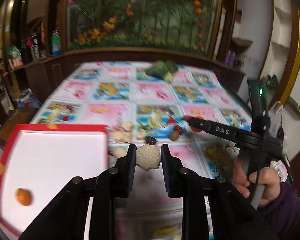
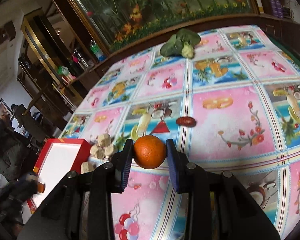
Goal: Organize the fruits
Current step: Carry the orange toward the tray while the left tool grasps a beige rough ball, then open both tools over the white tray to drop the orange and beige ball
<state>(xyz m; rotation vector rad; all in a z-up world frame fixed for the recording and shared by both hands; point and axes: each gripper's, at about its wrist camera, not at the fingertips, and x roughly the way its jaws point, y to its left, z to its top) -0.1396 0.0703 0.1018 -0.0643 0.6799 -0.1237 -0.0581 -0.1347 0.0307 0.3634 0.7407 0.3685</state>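
My left gripper (image 1: 148,148) is shut on a pale, rough beige lump (image 1: 148,160), held above the table just right of the red box (image 1: 55,127). The box has a white inside, and one orange (image 1: 23,196) lies in it. My right gripper (image 2: 150,143) is shut on a round orange (image 2: 150,154) above the tablecloth. From the left wrist view, that right gripper (image 1: 192,123) shows at the right with a hand (image 1: 256,182) on its handle. A red date (image 2: 186,121) lies on the cloth just beyond the orange.
Beige chunks (image 2: 102,146) are piled beside the red box (image 2: 69,142). A red date (image 1: 178,129), a brown nut (image 1: 174,135) and a dark round piece (image 1: 151,140) lie mid-table. A leafy green vegetable (image 2: 180,42) sits at the far edge. A wooden cabinet and glass panel stand behind the table.
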